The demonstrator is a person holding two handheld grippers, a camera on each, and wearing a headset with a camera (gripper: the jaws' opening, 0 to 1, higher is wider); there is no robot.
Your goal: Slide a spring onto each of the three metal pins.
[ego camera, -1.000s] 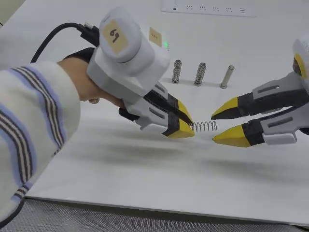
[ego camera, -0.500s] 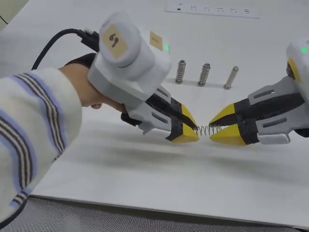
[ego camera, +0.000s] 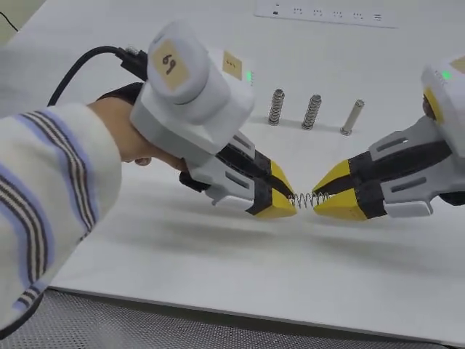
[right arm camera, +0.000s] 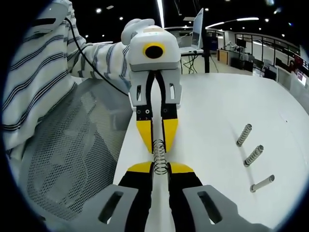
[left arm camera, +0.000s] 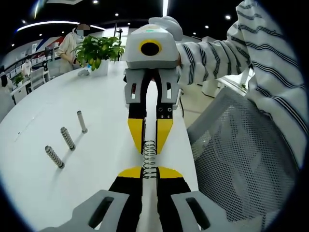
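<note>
The left gripper and the right gripper meet tip to tip over the white counter. Between them is a small spring, lying level. The fingers of each gripper are pressed together on one end of it. Behind, in a row and well apart from the grippers, stand two spring-covered pins and one bare metal pin.

White workbench, mesh chair, ceiling lights
</note>
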